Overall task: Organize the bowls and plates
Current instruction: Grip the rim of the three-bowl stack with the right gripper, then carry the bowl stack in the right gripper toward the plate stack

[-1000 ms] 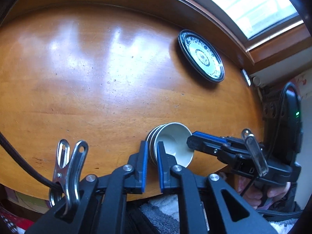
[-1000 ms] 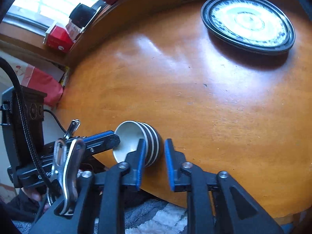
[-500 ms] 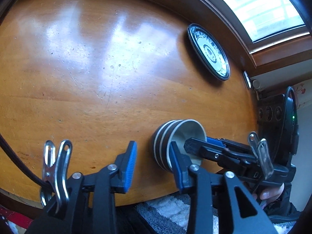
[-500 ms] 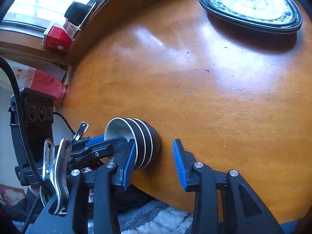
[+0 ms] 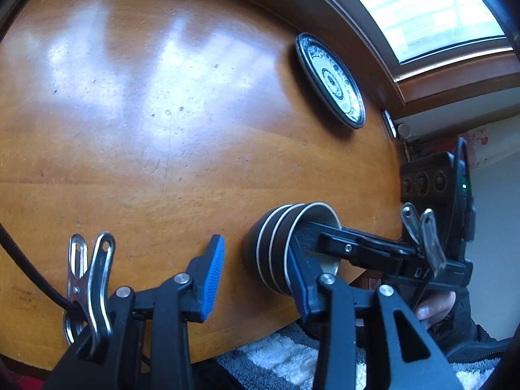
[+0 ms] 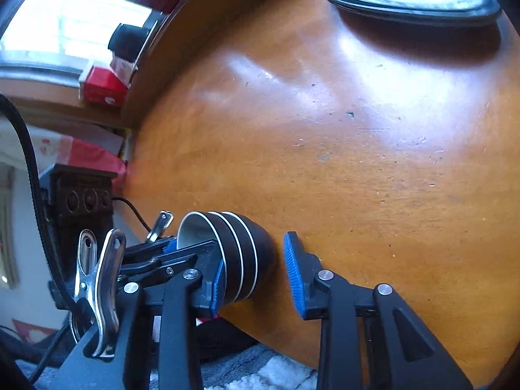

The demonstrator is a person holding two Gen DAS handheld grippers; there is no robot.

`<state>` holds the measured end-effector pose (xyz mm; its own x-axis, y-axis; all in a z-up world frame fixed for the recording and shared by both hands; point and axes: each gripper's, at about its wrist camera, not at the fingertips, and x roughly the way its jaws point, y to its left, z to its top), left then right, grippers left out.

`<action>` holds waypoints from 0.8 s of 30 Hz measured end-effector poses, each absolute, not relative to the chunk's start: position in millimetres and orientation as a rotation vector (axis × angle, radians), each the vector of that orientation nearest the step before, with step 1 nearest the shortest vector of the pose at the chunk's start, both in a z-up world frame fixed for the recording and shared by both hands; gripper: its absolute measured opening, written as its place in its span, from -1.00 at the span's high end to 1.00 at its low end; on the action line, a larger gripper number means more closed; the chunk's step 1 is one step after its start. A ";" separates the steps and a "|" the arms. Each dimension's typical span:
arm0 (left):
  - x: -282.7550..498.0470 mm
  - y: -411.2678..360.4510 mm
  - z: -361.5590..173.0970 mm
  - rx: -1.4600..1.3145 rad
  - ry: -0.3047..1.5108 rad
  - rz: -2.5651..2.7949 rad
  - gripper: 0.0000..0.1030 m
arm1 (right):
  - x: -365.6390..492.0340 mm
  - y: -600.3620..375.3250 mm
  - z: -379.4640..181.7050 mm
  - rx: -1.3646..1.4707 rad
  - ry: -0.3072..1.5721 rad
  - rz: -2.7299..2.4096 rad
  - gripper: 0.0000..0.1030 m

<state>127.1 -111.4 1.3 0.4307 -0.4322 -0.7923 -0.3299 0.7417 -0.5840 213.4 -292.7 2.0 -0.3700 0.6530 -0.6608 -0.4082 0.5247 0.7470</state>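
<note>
Glossy round wooden table, bright window behind, pale wall

Both tongs spread, then narrowed a little; the stacked bowls now sit between them.

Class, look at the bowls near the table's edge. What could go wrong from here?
1. The stack of three bowls lies on its side close to the table's near edge, so it could roll off and break.
2. Tipped like this, the nested bowls might slide apart, and one could slip out of the others.
</note>
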 end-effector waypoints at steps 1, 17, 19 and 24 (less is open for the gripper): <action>128.2 -111.0 1.5 -0.776 1.155 -0.086 0.32 | 213.3 -293.6 1.3 0.220 1.594 1.134 0.36; 141.6 -116.6 16.0 -0.724 1.159 -0.132 0.54 | 209.2 -298.9 4.5 0.251 1.657 1.101 0.51; 146.4 -117.0 20.7 -0.725 1.163 -0.134 0.52 | 209.5 -302.8 4.6 0.289 1.689 1.085 0.51; 159.8 -126.6 19.4 -0.700 1.203 -0.136 0.58 | 216.9 -307.5 6.0 0.274 1.682 1.040 0.52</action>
<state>159.8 -126.6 19.4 0.3792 -0.4525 -0.8071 -0.2613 0.7844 -0.5625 216.9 -307.5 6.0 -0.3862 0.6377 -0.6664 -0.3114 0.5900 0.7450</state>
